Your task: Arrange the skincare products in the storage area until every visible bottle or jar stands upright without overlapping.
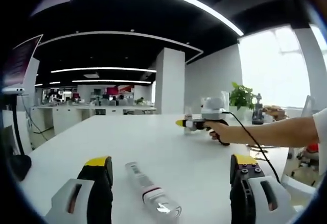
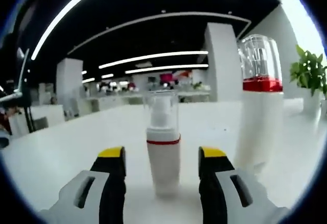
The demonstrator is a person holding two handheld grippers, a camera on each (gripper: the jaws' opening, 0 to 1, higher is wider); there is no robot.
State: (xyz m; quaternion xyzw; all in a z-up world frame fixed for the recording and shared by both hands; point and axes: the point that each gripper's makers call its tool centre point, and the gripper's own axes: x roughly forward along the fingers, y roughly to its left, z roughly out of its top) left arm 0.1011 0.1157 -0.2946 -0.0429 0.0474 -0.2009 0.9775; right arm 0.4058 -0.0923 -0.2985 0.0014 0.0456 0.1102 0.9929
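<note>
In the left gripper view a white bottle (image 1: 150,189) with a clear cap and a red band lies flat on the white table (image 1: 127,142), between the wide-apart jaws of my left gripper (image 1: 171,169), which is open. Farther right, a hand holds my right gripper (image 1: 199,124) over the table. In the right gripper view a small white bottle (image 2: 163,150) with a clear cap and red band stands upright between the jaws of my right gripper (image 2: 162,157); the jaws stand apart from it, open. A taller white bottle (image 2: 259,117) with a clear cap stands upright to its right.
A green potted plant (image 1: 241,96) and a dark bottle (image 1: 258,113) stand at the table's far right by the window. A monitor (image 1: 18,63) and a dark object (image 1: 20,165) sit at the left edge. A cable (image 1: 255,142) trails from the right gripper across the table.
</note>
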